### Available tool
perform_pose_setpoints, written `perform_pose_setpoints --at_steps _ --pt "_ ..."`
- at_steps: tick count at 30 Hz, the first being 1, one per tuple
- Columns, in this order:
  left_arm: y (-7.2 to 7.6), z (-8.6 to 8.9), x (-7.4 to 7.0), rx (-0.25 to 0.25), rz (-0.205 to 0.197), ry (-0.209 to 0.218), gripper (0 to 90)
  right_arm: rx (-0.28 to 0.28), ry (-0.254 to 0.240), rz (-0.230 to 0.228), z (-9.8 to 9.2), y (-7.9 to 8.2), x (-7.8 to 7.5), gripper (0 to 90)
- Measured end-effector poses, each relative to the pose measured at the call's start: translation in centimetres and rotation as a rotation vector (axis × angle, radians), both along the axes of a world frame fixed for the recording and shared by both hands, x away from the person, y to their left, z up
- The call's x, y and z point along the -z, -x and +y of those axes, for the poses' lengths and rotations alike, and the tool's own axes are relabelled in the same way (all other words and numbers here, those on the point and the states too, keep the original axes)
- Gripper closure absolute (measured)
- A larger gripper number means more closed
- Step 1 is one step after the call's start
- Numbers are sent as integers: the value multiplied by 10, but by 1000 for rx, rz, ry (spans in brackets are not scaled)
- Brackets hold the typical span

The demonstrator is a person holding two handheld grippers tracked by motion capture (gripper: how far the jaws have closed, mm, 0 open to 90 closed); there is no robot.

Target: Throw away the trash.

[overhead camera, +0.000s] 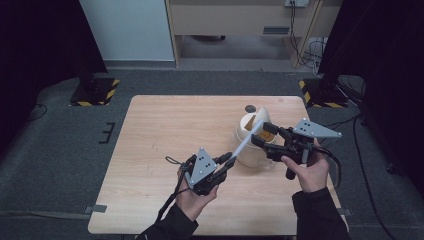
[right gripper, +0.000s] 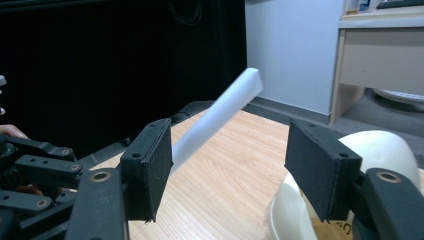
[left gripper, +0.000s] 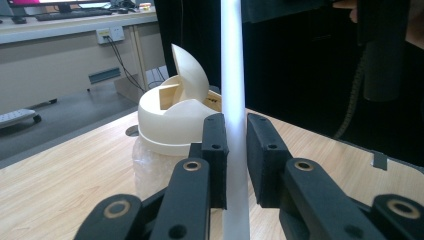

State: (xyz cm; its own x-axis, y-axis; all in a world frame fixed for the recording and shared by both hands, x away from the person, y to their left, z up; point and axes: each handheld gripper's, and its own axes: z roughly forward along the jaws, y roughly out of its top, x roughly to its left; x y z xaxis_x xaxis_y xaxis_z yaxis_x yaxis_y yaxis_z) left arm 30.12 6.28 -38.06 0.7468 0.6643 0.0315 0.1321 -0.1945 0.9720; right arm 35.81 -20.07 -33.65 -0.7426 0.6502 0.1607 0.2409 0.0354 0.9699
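On the wooden table [overhead camera: 150, 150], at the left of the high view, the person's left hand [overhead camera: 192, 197] held the left gripper [overhead camera: 226, 165] low over the near part of the tabletop, its grey three-cornered plate facing up. Its jaws were clamped on the lower end of a long white strip [overhead camera: 246, 141]. In the left gripper view the strip [left gripper: 234, 100] ran straight up between the two black pads, which pressed on it from both sides, and it passed out of the top of the picture.

From that grip the strip slanted up and to the right in the high view, and its far end lay over the cream bin [overhead camera: 250, 150] standing right of the table's middle. In the left gripper view the bin [left gripper: 175, 120] stood just behind the jaws, its swing lid tipped open, with a crinkled clear liner showing under its rim. A small dark round mark [overhead camera: 250, 108] sat on the table just beyond the bin.

Further right, the right hand [overhead camera: 310, 172] held the right gripper [overhead camera: 260, 134] above the bin, pointing left toward the top end of the strip. In the right gripper view its jaws stood well apart, and the strip [right gripper: 220, 117] rose slanting between them, close against the left pad; whether it touched that pad could not be told. The bin's white lid [right gripper: 385, 150] showed beyond the right pad.
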Motion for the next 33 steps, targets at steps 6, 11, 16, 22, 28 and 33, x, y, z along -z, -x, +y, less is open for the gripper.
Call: perform_pose_setpoints --at_steps 6,11,16,22,28,33 --pt "4 -3 0 10 -7 -5 786 -17 9 13 2 -1 2 401" --pt "3 -5 1 16 -2 -8 787 -43 -1 29 4 0 2 465" --pt "3 -6 2 19 2 -15 787 -62 0 50 6 0 3 554" --pt "3 -7 5 20 16 -30 787 -92 -11 69 7 1 4 641" --pt "2 -8 8 25 38 -45 783 -123 -27 93 8 2 4 700" --pt "2 0 8 23 66 -48 772 -128 9 96 6 2 5 802"
